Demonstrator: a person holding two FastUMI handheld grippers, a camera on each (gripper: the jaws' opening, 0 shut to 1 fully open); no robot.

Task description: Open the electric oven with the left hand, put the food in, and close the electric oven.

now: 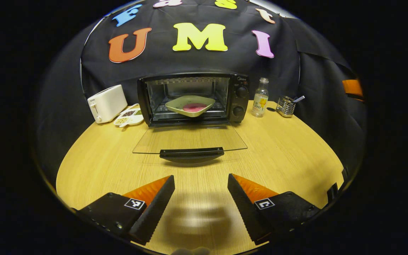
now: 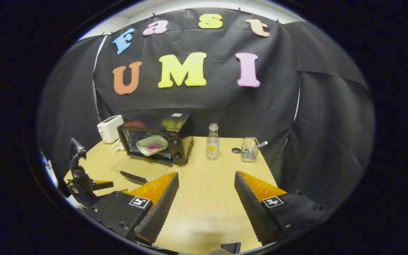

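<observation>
A black electric oven (image 1: 237,95) stands at the back of the wooden table, its glass door (image 1: 190,140) folded down flat with the dark handle (image 1: 191,153) at its front edge. Inside on the rack rests a pale square plate (image 1: 190,105) with pink food (image 1: 194,107). My left gripper (image 1: 201,198) hovers open above the table in front of the handle, holding nothing. The right gripper view has the oven (image 2: 179,131) at the back left with the plate (image 2: 151,145) inside. My right gripper (image 2: 205,202) is open over the table, and the left gripper (image 2: 83,182) is at the far left.
A white toaster (image 1: 106,103) and a divided snack dish (image 1: 129,117) stand left of the oven. To its right are a small bottle (image 1: 260,98), a dark lid (image 1: 270,109) and a wire cup with a spoon (image 1: 286,105). The table's (image 1: 289,156) front has room.
</observation>
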